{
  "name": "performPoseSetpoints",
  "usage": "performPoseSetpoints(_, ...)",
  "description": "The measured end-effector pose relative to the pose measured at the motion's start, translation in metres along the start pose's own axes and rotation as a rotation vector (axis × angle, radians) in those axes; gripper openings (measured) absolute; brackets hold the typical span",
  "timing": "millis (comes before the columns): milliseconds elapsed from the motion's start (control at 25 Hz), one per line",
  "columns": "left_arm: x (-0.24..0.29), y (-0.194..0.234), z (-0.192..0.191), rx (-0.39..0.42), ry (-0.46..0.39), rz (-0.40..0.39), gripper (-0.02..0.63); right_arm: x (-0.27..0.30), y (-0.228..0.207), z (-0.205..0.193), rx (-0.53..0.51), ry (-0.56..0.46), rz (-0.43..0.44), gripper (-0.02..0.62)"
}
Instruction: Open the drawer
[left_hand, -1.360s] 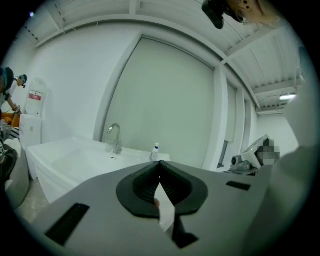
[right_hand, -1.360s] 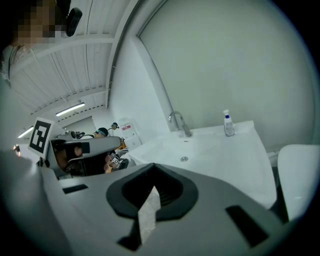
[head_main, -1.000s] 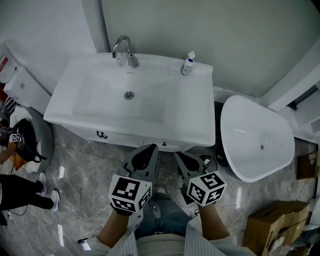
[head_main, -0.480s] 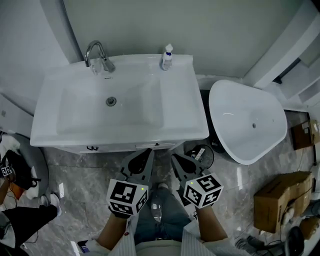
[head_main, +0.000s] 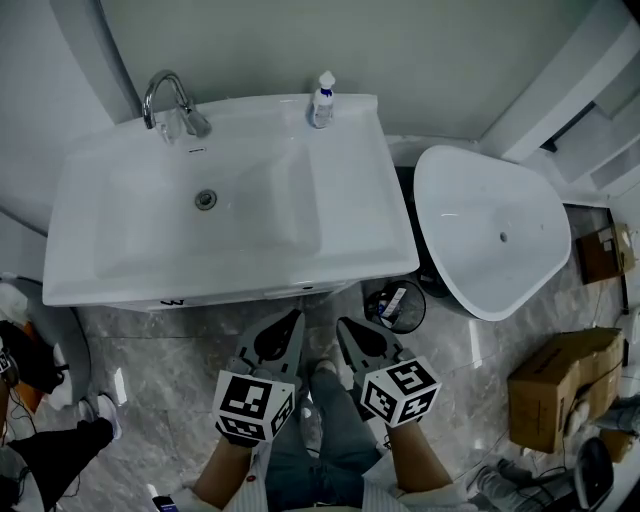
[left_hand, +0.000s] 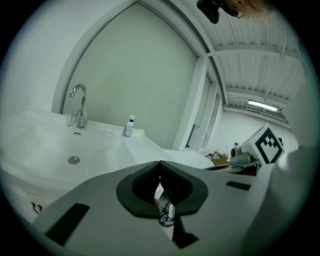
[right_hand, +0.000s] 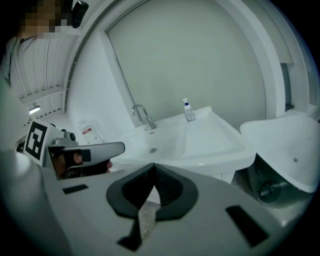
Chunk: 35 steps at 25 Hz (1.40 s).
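Drawer front (head_main: 172, 300) shows only as a sliver under the washbasin (head_main: 385, 215) lip, seemingly shut. Short of it hang the left gripper (head_main: 297, 316) and right gripper (head_main: 341, 324), both pinched closed on nothing. Reaching, gripping and pulling all remain.

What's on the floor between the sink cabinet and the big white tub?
A small round black waste bin with scraps inside stands there, between the white sink cabinet and the white oval tub. The head view shows it best.
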<state>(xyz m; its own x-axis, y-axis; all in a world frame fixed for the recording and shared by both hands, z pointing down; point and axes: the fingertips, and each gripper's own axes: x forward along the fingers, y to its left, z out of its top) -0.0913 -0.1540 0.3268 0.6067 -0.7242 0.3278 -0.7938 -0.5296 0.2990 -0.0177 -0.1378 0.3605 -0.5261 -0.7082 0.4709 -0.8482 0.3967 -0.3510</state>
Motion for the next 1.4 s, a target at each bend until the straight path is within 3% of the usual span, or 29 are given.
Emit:
performPoseSetpoints(600, 0.035, 0.046, -0.09, -0.033, 0.091, 0.045, 0.017, 0.057, -0.037, -0.071, 0.061, 0.078, -0.039, 0.009)
performPoseSetpoints(1080, 0.066, 0.071, -0.164, -0.054, 0.165, 0.07, 0.017, 0.095, -0.076, -0.111, 0.114, 0.082, -0.076, 0.009)
performPoseSetpoints(1400, 0.092, 0.083, -0.198, -0.062, 0.174, 0.07, 0.017, 0.132, -0.084, -0.135, 0.04, 0.098, -0.051, 0.009)
